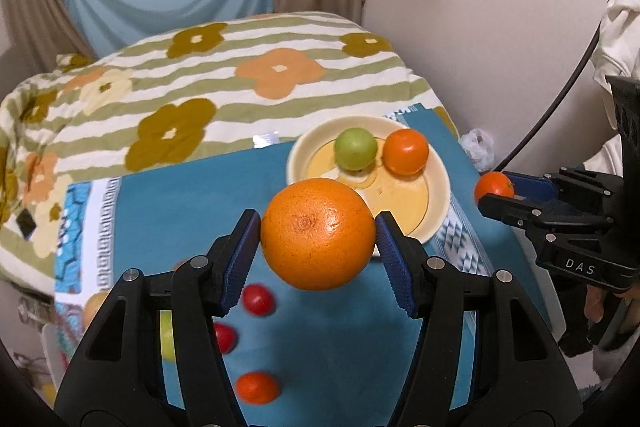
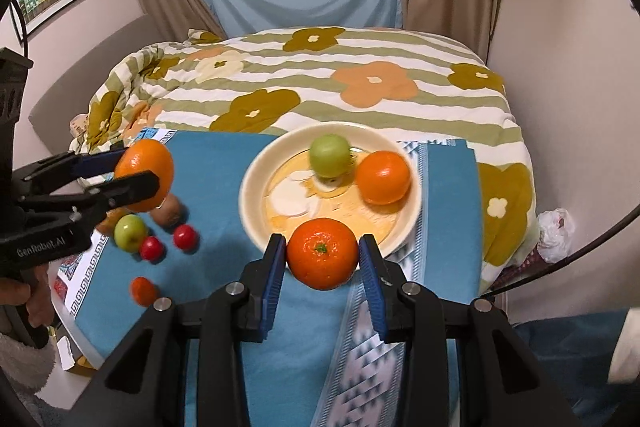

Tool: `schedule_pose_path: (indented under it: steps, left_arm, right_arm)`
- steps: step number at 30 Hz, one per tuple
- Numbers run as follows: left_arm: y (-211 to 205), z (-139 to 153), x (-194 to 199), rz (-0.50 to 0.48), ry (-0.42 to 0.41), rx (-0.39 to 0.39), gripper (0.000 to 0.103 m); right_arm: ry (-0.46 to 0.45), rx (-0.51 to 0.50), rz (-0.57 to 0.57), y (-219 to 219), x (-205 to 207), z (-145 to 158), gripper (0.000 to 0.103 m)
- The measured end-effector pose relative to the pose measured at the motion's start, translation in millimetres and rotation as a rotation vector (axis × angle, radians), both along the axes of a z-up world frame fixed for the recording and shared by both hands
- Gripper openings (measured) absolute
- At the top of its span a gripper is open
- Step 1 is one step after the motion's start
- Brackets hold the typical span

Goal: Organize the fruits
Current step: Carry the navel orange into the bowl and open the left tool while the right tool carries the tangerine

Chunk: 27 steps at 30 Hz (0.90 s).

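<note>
My left gripper (image 1: 318, 233) is shut on a large orange (image 1: 318, 233) and holds it above the blue cloth, just in front of the cream plate (image 1: 438, 187). It also shows in the right wrist view (image 2: 140, 179) at the left. My right gripper (image 2: 322, 255) is shut on a tangerine (image 2: 322, 253) at the plate's (image 2: 250, 195) near rim. It shows in the left wrist view (image 1: 496, 193) at the right. On the plate lie a green apple (image 2: 330, 155) and another tangerine (image 2: 383, 177).
On the blue cloth (image 2: 224, 163) left of the plate lie a green apple (image 2: 130, 233), two small red fruits (image 2: 185, 237), a small tangerine (image 2: 143, 291) and a kiwi (image 2: 170, 211). A flowered striped blanket (image 2: 360, 83) lies behind. A wall stands to the right.
</note>
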<state>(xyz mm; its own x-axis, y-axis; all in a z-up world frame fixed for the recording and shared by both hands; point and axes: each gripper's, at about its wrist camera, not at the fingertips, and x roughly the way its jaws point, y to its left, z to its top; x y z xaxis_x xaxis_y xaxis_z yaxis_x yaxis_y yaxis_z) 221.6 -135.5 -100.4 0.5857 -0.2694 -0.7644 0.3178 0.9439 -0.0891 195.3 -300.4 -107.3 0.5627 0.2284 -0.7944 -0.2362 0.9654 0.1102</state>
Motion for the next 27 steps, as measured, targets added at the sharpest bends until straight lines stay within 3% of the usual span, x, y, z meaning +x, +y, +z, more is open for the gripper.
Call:
schedule_pose_path:
  steps: [14, 22, 27]
  left_arm:
    - [-76, -55, 55, -0.056, 0.093, 0.066, 0.064]
    - [-98, -91, 67, -0.088, 0.168, 0.108, 0.064]
    - [-103, -95, 67, -0.094, 0.173, 0.131, 0.065]
  right_arm:
    - [0.058, 0.046, -0.031, -52, 49, -31, 0.035]
    - [0.079, 0.066, -0.029, -65, 61, -40, 0.035]
    - [0.092, 0.078, -0.02, -68, 65, -43, 0.035]
